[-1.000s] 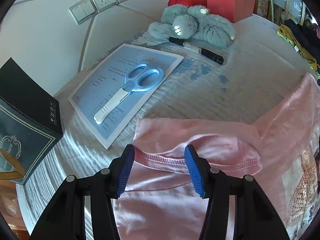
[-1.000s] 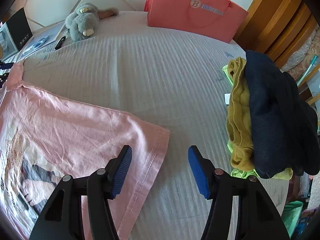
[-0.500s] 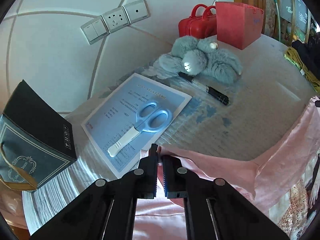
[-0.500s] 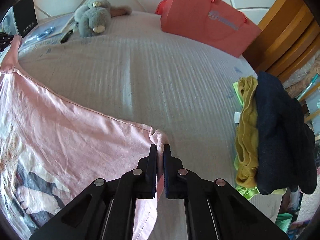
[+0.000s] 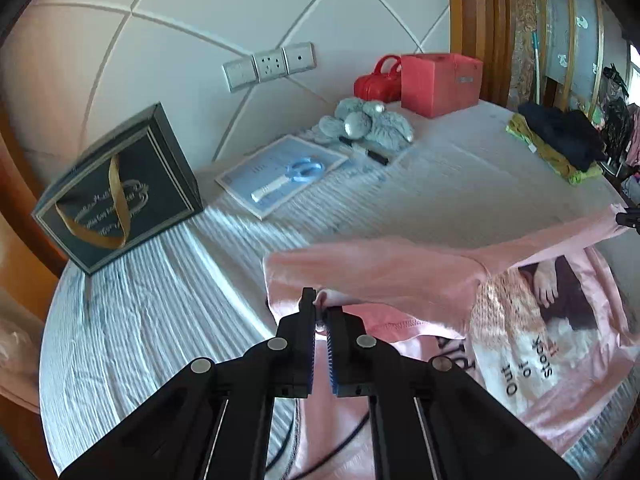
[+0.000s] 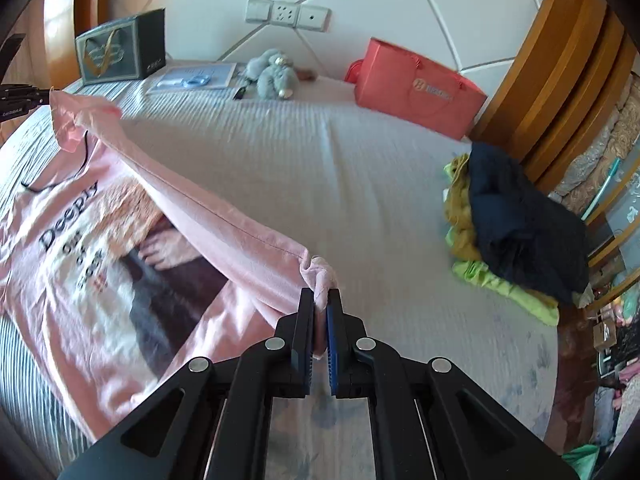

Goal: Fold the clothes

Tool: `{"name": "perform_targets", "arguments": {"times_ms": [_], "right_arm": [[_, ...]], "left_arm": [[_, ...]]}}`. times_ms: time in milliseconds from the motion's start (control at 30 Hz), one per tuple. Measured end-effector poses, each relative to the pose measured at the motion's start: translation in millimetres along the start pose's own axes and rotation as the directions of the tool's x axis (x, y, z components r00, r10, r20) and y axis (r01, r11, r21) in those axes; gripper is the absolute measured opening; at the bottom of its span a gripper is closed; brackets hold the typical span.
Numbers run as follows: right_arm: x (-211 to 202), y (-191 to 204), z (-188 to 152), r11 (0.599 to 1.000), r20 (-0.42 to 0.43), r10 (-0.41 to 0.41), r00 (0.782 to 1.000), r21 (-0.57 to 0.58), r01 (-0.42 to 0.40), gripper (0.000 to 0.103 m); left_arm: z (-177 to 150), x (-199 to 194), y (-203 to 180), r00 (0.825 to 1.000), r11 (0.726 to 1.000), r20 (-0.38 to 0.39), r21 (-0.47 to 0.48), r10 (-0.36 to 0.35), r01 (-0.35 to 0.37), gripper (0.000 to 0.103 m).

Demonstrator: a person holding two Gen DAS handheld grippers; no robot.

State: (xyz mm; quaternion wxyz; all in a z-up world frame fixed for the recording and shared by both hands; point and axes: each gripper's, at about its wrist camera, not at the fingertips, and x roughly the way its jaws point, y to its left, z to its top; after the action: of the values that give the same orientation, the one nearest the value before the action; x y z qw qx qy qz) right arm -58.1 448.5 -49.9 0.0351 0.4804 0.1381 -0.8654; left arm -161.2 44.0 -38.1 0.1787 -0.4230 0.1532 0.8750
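A pink T-shirt (image 5: 384, 272) (image 6: 224, 232) with a printed picture and dark lettering lies print-up on the bed. My left gripper (image 5: 321, 307) is shut on its shoulder edge by the sleeve. My right gripper (image 6: 320, 300) is shut on a bunched corner of the hem. Between the two grips the far side edge is lifted off the bed and stretched in a taut line, folded over toward the printed front. The tip of the other gripper shows at the edge of each view: the right gripper (image 5: 628, 220) and the left gripper (image 6: 20, 96).
On the bed (image 6: 360, 184) near the headboard lie a dark gift bag (image 5: 120, 188), a blue paper with scissors (image 5: 296, 172), a grey plush toy (image 5: 368, 124), a marker (image 5: 376, 156) and a red paper bag (image 6: 416, 88). A pile of dark, mustard and green clothes (image 6: 516, 224) sits at the right.
Both grippers went from open to shut on the shirt's edge. Both then lifted and pulled back, raising the far side of the shirt off the bed and over the print.
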Motion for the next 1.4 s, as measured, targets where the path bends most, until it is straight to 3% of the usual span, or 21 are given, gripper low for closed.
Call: {"name": "perform_targets", "arguments": {"times_ms": [33, 133, 167, 300, 333, 400, 433, 467, 567, 700, 833, 1100, 1200, 1267, 1333, 1400], "right_arm": [[5, 7, -13, 1.000, -0.050, 0.024, 0.998, -0.007, -0.025, 0.007], [18, 12, -41, 0.998, -0.164, 0.066, 0.984, 0.029, -0.062, 0.023], [22, 12, -49, 0.996, -0.193, 0.078, 0.978, 0.046, -0.070, 0.029], [6, -12, -56, 0.986, -0.162, 0.090, 0.983, 0.154, -0.064, 0.031], [-1, -18, -55, 0.981, -0.142, 0.088, 0.986, 0.182, -0.061, 0.031], [-9, -35, -48, 0.971, -0.108, 0.064, 0.992, 0.237, -0.037, 0.041], [-13, -43, -45, 0.964, -0.092, 0.051, 0.994, 0.264, -0.025, 0.043], [-15, -50, -41, 0.956, -0.083, 0.043, 0.996, 0.294, -0.017, 0.043], [-9, -64, -24, 0.942, -0.085, 0.021, 0.996, 0.337, 0.009, 0.043], [11, -66, -2, 0.937, -0.119, 0.012, 0.993, 0.347, 0.031, 0.043], [32, -66, 6, 0.919, -0.141, 0.051, 0.989, 0.393, 0.009, 0.043], [70, -68, 10, 0.876, -0.178, 0.119, 0.977, 0.482, -0.018, 0.043], [87, -61, 10, 0.867, -0.205, 0.148, 0.968, 0.498, -0.027, 0.044], [97, -53, 10, 0.868, -0.220, 0.154, 0.963, 0.496, -0.026, 0.043], [100, -40, 14, 0.898, -0.224, 0.106, 0.969, 0.439, 0.004, 0.008], [97, -26, 20, 0.930, -0.234, 0.003, 0.972, 0.358, 0.083, 0.006]], "left_arm": [[-18, 6, -2, 0.998, 1.000, -0.056, -0.008, -0.017, 0.016, 0.005], [-54, 22, 0, 0.982, 0.996, -0.178, -0.074, -0.062, 0.050, 0.005], [-60, 21, 3, 0.979, 0.993, -0.186, -0.103, -0.082, 0.063, 0.006], [-58, 0, 16, 0.973, 0.973, -0.142, -0.170, -0.182, 0.157, 0.013], [-53, -9, 20, 0.972, 0.967, -0.114, -0.177, -0.205, 0.184, 0.017], [-34, -25, 30, 0.972, 0.956, -0.041, -0.192, -0.232, 0.220, 0.038], [-24, -30, 36, 0.972, 0.951, -0.008, -0.207, -0.236, 0.230, 0.054], [-14, -31, 41, 0.973, 0.948, 0.017, -0.221, -0.230, 0.228, 0.060], [18, -8, 46, 0.983, 0.958, 0.012, -0.220, -0.184, 0.182, 0.060], [37, 52, 45, 0.984, 0.960, -0.075, -0.242, -0.161, 0.139, 0.060], [38, 101, 46, 0.980, 0.964, -0.155, -0.252, -0.125, 0.083, 0.060], [29, 136, 30, 0.970, 0.973, -0.211, -0.220, -0.120, 0.073, 0.058], [29, 138, 21, 0.973, 0.980, -0.217, -0.197, -0.074, 0.031, 0.050], [28, 135, 17, 0.978, 0.985, -0.208, -0.171, -0.013, -0.024, 0.026], [27, 133, 19, 0.978, 0.978, -0.208, -0.201, 0.004, -0.047, 0.015], [26, 131, 23, 0.979, 0.971, -0.205, -0.228, 0.019, -0.066, 0.011]]}}
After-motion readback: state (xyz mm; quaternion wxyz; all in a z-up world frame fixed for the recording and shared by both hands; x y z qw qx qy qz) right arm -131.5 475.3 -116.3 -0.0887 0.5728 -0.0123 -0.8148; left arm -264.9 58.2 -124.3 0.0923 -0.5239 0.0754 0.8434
